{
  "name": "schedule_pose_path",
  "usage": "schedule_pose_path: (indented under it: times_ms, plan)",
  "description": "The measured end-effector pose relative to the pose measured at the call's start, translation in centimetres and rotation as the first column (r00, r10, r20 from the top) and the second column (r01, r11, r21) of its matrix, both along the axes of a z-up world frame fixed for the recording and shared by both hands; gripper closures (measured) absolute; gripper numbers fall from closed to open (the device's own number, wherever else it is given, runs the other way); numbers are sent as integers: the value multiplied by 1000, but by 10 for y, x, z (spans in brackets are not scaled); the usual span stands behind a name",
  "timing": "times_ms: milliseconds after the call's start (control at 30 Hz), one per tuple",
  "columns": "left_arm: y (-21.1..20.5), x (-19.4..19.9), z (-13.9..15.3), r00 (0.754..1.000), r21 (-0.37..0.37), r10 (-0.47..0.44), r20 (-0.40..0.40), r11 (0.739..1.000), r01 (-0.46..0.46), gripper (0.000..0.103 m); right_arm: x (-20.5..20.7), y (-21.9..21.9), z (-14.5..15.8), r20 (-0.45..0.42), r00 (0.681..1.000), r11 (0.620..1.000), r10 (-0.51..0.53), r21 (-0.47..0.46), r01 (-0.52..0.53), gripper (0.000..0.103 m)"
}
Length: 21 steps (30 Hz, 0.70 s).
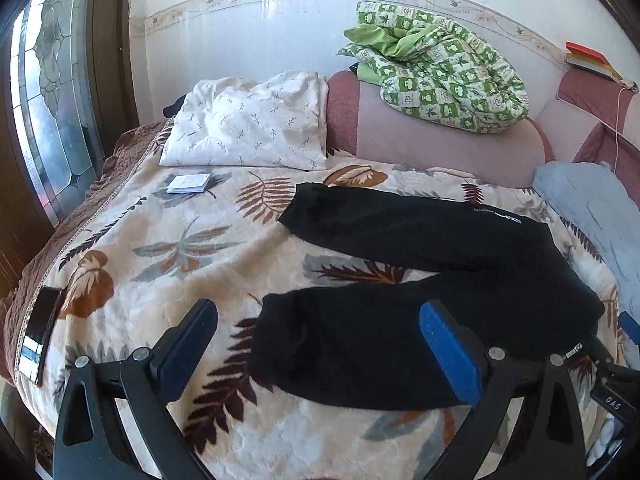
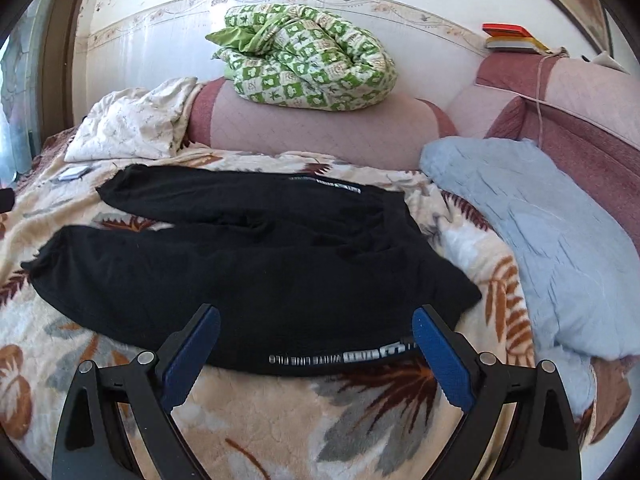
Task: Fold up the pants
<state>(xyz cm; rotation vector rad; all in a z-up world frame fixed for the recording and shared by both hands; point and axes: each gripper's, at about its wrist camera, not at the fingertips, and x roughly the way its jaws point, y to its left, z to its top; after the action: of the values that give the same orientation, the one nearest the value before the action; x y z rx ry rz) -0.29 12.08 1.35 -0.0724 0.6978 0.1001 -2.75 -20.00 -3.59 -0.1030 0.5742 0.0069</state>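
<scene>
While the left wrist view is showing the black pants (image 1: pixel 400 300) lying spread in the lower right of the frame, the left gripper (image 1: pixel 320 344) is hovering with jaws spread over the near cuff; a shallow bite risks snagging the plush leaf-print blanket (image 1: pixel 160 248). In the right wrist view the right gripper (image 2: pixel 316 344), jaws also spread and empty, is sitting low centre over the waist-side hem, risking a one-layer grab and a skewed fold.

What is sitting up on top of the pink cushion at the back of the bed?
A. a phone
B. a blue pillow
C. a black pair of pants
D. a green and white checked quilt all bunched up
D: the bunched green and white quilt rests on top of the pink cushion, while the black pants lie spread out lower down on the leaf-print blanket.
</scene>
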Motion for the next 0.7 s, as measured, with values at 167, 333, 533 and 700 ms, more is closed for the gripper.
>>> schedule_pose_path:
  times_ms: [167, 333, 533, 700]
  plan:
    - [23, 54, 0, 998, -86, -30, -55, 996, 25, 2, 52, -12, 29, -51, 994, 996, 92, -5, -92, 4]
    - [35, 133, -8, 989, -94, -83, -122, 993, 72, 2, 141, -23, 47, -153, 973, 985, 172, 19, -171, 4]
    - [54, 232, -47, 965, -105, -102, -242, 991, 79, 2, 256, -16, 31, -296, 931, 975, 215, 9, -222, 8]
    - [73, 286, -73, 954, -195, -104, -282, 980, 49, 2, 326, -14, 8, -370, 900, 971, 233, 42, -234, 13]
